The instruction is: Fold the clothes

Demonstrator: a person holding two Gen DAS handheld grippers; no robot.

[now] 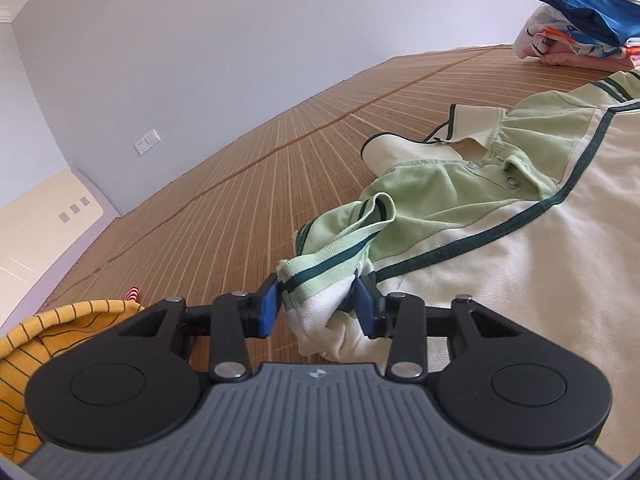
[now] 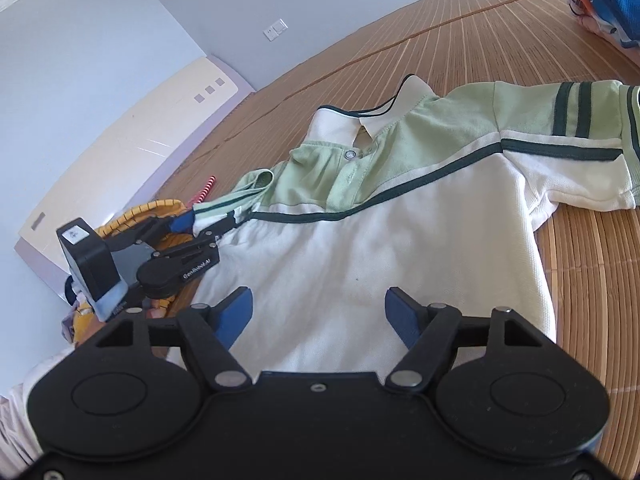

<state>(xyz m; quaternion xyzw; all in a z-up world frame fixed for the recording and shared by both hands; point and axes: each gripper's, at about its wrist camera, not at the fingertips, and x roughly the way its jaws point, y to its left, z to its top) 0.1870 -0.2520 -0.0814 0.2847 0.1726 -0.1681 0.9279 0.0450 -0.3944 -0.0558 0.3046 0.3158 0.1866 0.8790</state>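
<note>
A cream and light-green polo shirt point(image 1: 520, 260) point(image 2: 360, 260) with dark green stripes lies face up on the bamboo mat point(image 1: 240, 200) point(image 2: 440, 40). Its collar points toward the wall. My left gripper point(image 1: 316, 304) is shut on the bunched left sleeve point(image 1: 332, 256), whose striped cuff sticks out past the blue pads. In the right wrist view the left gripper point(image 2: 204, 220) sits at the shirt's left edge, holding that sleeve point(image 2: 224, 204). My right gripper point(image 2: 320, 304) hovers open over the shirt's cream body, nothing between its fingers. The other sleeve point(image 2: 580, 128) lies spread out to the right.
A stack of folded clothes point(image 1: 580, 28) point(image 2: 608, 0), blue on top, sits at the far right of the mat. A yellow striped garment point(image 1: 60, 332) point(image 2: 148, 212) lies crumpled at the left near a small red-and-white striped item point(image 1: 134, 293) point(image 2: 208, 188). A cream headboard point(image 1: 40, 232) point(image 2: 140, 128) borders the mat.
</note>
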